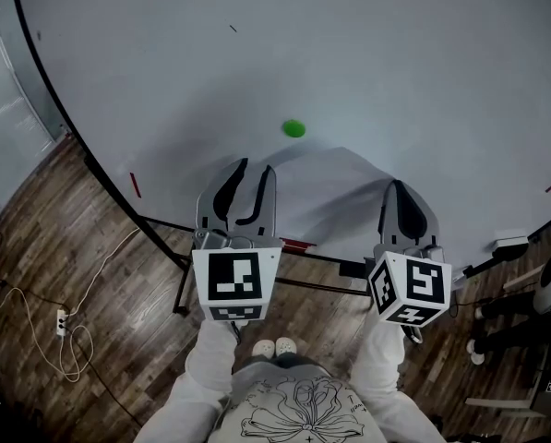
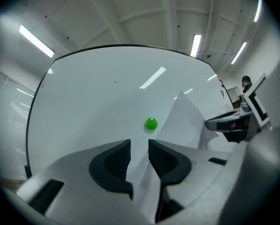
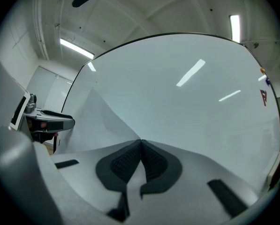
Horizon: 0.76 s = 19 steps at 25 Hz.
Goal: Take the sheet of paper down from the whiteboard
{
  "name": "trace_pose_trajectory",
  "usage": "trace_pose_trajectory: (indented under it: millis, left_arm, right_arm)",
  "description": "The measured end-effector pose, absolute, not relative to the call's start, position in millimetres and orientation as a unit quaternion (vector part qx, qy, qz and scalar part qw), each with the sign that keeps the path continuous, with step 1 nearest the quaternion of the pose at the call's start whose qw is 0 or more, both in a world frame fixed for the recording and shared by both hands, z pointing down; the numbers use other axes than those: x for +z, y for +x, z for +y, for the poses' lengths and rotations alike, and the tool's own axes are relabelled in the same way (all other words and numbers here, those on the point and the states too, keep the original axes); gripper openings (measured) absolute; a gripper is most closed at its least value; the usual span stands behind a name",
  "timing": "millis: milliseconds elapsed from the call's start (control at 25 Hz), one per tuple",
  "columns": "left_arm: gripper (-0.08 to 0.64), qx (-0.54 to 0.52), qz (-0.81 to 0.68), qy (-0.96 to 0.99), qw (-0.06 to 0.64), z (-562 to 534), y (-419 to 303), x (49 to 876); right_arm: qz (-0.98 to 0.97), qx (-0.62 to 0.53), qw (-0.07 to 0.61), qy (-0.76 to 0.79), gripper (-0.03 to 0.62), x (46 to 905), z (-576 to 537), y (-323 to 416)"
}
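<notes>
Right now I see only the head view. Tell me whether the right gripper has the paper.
Observer: Yes. In its own view, the right gripper has its jaws shut on the edge of the paper.
Operator: Now report the left gripper.
Observer: In the left gripper view, the left gripper has its jaws apart. The paper's edge runs into the gap, but nothing pinches it.

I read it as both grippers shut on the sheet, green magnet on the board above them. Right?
No. The left gripper is open: the left gripper view shows its jaws apart, the sheet only showing in the gap, unpinched. The right gripper is shut on the sheet; the green magnet is on the whiteboard above.
</notes>
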<state>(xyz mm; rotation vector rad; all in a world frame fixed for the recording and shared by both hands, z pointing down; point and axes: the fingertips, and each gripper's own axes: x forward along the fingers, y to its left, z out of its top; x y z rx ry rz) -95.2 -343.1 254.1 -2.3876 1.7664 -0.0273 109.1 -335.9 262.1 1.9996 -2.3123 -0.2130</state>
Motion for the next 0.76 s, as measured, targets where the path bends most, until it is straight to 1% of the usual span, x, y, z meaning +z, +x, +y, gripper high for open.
trace_pose_trajectory:
  millis: [760]
  left_arm:
    - [0.117, -0.011, 0.594, -0.8, 0.082, -353.0, -95.2, 255.1]
  right_arm:
    - [-0.754, -0.061, 0.041, 0.653, 0.002, 266.4, -345.6, 112.3]
